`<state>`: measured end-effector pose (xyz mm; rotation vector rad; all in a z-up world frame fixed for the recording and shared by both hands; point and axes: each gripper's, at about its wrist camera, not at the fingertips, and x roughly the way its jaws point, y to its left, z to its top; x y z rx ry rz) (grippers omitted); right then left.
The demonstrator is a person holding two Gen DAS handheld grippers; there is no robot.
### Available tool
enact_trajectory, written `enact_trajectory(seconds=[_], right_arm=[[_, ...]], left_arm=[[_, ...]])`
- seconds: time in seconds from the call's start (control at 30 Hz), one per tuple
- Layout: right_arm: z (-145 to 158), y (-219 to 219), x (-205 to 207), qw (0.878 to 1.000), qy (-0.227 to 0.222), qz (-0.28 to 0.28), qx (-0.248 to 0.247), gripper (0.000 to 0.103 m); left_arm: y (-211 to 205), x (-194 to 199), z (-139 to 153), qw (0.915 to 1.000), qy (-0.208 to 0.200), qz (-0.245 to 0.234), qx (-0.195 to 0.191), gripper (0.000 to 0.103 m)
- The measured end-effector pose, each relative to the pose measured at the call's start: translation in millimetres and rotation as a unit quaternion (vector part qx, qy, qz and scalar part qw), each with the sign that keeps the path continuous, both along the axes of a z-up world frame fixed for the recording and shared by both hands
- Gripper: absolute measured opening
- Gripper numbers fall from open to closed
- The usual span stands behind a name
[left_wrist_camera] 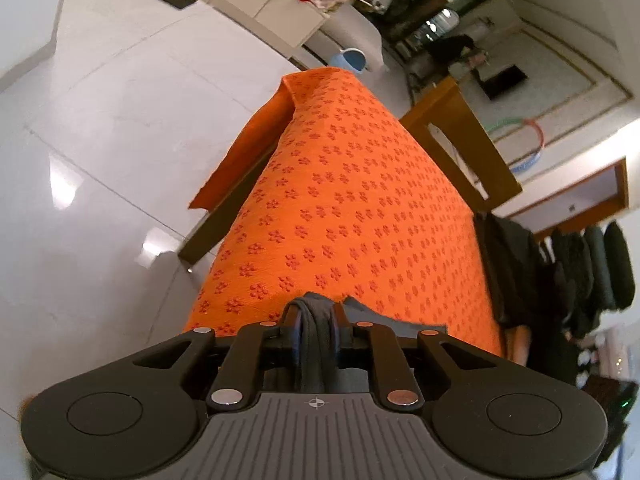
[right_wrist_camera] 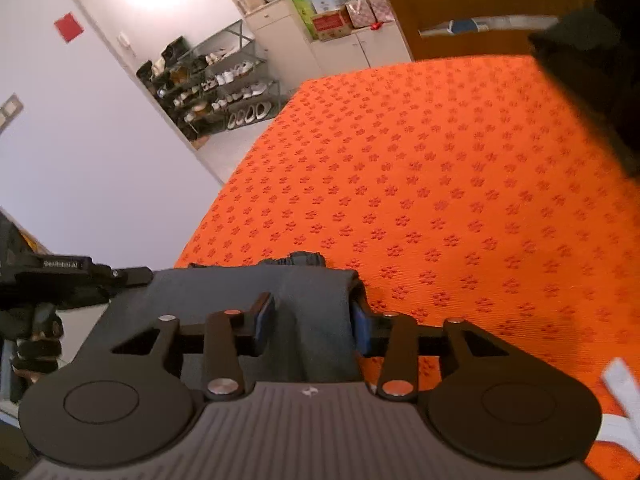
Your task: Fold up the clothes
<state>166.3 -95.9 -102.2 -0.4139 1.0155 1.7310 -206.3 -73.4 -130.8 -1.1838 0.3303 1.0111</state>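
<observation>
- Garment [right_wrist_camera: 316, 320]: dark grey cloth, held at the near edge of the table by both grippers; its remainder drops out of sight below the cameras.
- Left gripper [left_wrist_camera: 316, 320]: fingers drawn narrow, pinching a bunched, rope-like fold of the grey cloth [left_wrist_camera: 316, 332]; a flat flap of the same cloth lies just to the right on the cover.
- Right gripper [right_wrist_camera: 314, 320]: blue-padded fingers [right_wrist_camera: 266, 320] set moderately apart, with a broad flat band of the cloth filling the gap and touching both pads.
- Orange table cover [right_wrist_camera: 420, 184]: flower-patterned, spread over the table; in the left wrist view one corner hangs over the far left edge.
- Wooden chair [right_wrist_camera: 480, 8]: stands at the far side of the table.
- Shoe rack [right_wrist_camera: 212, 84]: against the far left wall, its open shelves filled with pairs of shoes, mostly white and dark.
- White cabinet [right_wrist_camera: 340, 48]: right of the rack; on top stand a red-and-brown carton [right_wrist_camera: 332, 24] and patterned gift boxes; contents cannot be seen.
- Blue bucket-like vessel [left_wrist_camera: 352, 60]: on the floor beyond the table's far end; interior not visible.
- Dark clothing [left_wrist_camera: 580, 272]: hanging at right in the left wrist view.
</observation>
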Motion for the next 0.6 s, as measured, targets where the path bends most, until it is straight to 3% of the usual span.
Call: enact_trajectory(seconds=[0.07, 0.2, 0.37, 0.47, 0.6], right_arm=[[13, -10, -1, 1.000, -0.020, 0.002, 0.005, 0.047], [35, -43, -6, 0.998, -0.055, 0.000, 0.021, 0.049], [50, -86, -16, 0.996, -0.079, -0.001, 0.029, 0.050], [47, -103, -30, 0.995, -0.092, 0.008, 0.025, 0.050], [40, -123, -51, 0.993, -0.110, 0.022, 0.018, 0.050]], left_arm=[[-13, 0, 15, 0.9994, 0.024, -0.006, 0.024, 0.035], [-44, -1, 40, 0.9952, 0.057, -0.025, 0.076, 0.048], [-85, 8, 62, 0.9845, 0.089, -0.080, 0.128, 0.048], [-111, 20, 67, 0.9723, 0.110, -0.136, 0.156, 0.048], [-139, 33, 59, 0.9574, 0.125, -0.202, 0.164, 0.045]])
